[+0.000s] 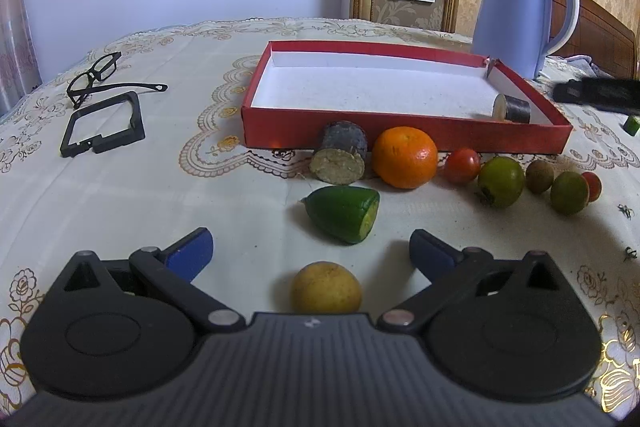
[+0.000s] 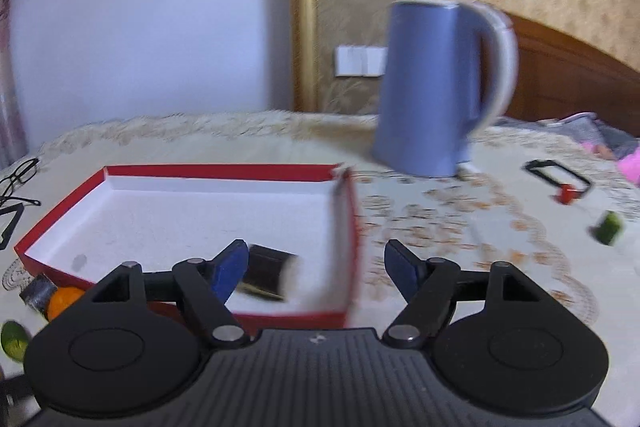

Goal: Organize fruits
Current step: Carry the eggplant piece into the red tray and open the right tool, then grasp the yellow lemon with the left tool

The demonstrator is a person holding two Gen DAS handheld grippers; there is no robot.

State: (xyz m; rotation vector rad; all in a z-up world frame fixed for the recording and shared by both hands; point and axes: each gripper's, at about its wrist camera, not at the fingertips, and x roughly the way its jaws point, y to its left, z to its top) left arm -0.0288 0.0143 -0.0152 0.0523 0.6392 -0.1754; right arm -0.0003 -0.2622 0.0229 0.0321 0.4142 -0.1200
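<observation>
A shallow red box [image 1: 404,133] with a white inside lies on the table; a dark sugarcane piece [image 1: 514,108] lies in its right corner, also in the right wrist view [image 2: 268,277]. In front of the box lie another sugarcane piece [image 1: 340,159], an orange [image 1: 405,158], a cut green fruit [image 1: 344,213], small red and green fruits [image 1: 500,181], and a yellow fruit [image 1: 326,287]. My left gripper [image 1: 311,251] is open and empty, with the yellow fruit between its fingers. My right gripper [image 2: 316,267] is open and empty above the box's near right corner [image 2: 344,247].
A blue kettle [image 1: 520,11] stands behind the box's right end. Black glasses [image 1: 98,75] and a black square frame [image 1: 106,125] lie at the left. A green piece [image 2: 608,227] and another black frame with a red cube [image 2: 560,181] lie at the right.
</observation>
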